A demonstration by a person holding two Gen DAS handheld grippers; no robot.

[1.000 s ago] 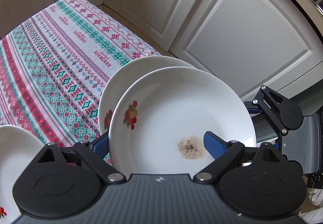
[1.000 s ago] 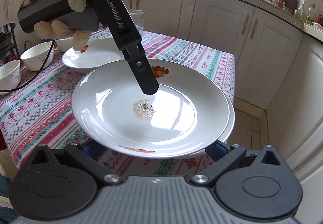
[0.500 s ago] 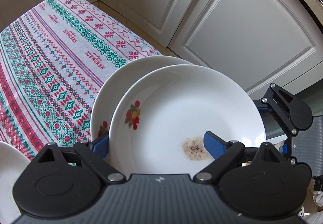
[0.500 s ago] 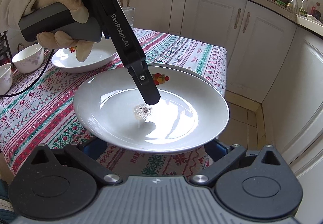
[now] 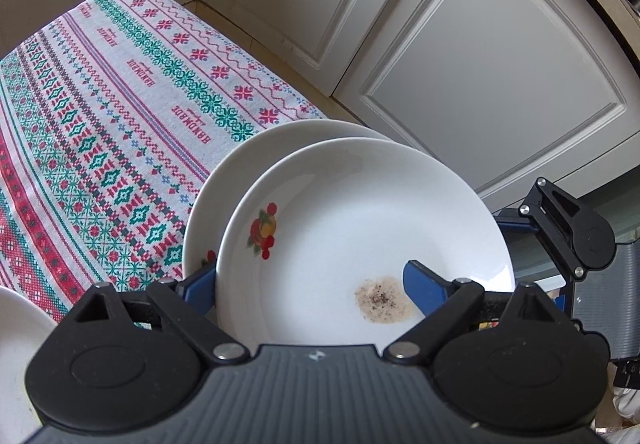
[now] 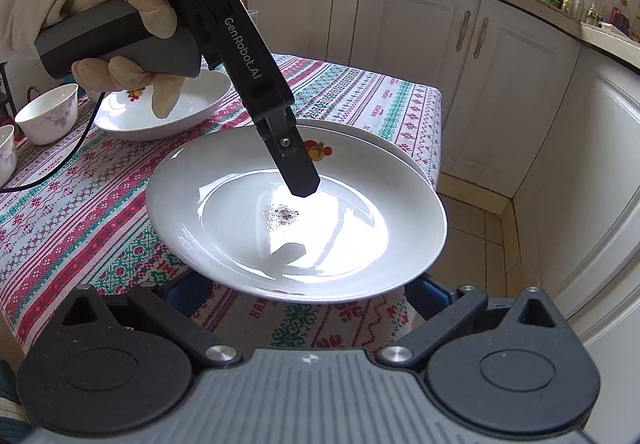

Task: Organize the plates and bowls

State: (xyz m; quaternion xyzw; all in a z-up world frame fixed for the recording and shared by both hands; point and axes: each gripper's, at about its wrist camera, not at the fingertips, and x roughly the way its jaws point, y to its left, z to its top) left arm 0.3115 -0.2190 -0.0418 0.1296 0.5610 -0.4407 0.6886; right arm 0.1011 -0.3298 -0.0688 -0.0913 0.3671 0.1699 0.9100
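**Top plate gripped by left gripper, tilted above second plate**

The left gripper (image 5: 310, 290) is seen part-open, with its blue fingers (image 5: 424, 290) on either side of the top plate (image 5: 360, 220): one finger over the inner face beside a brown speckled stain (image 5: 382, 298), the other behind the rim at the left. The plate is judged clamped through its rim and held off the cloth. In the right wrist view the same gripper is seen coming down from the upper left, carried by a gloved hand (image 6: 120, 32), its dark finger ending just above the stain.

The right gripper (image 6: 308, 292) is seen below the near edge of the plate, jaws wide apart; its blue fingers (image 6: 430, 294) are mostly hidden under the rim, so contact cannot be told.

The top plate is round, so no long axis is given; it is tilted, near edge raised toward the right camera, fruit decal (image 6: 316, 152) at the far side. A second plate (image 5: 240, 180) lies directly under and behind it, near the corner of the counter, on a patterned tablecloth (image 5: 120, 116). A shallow bowl (image 6: 160, 112) and a small cup (image 6: 48, 112) are seen further left on the counter.
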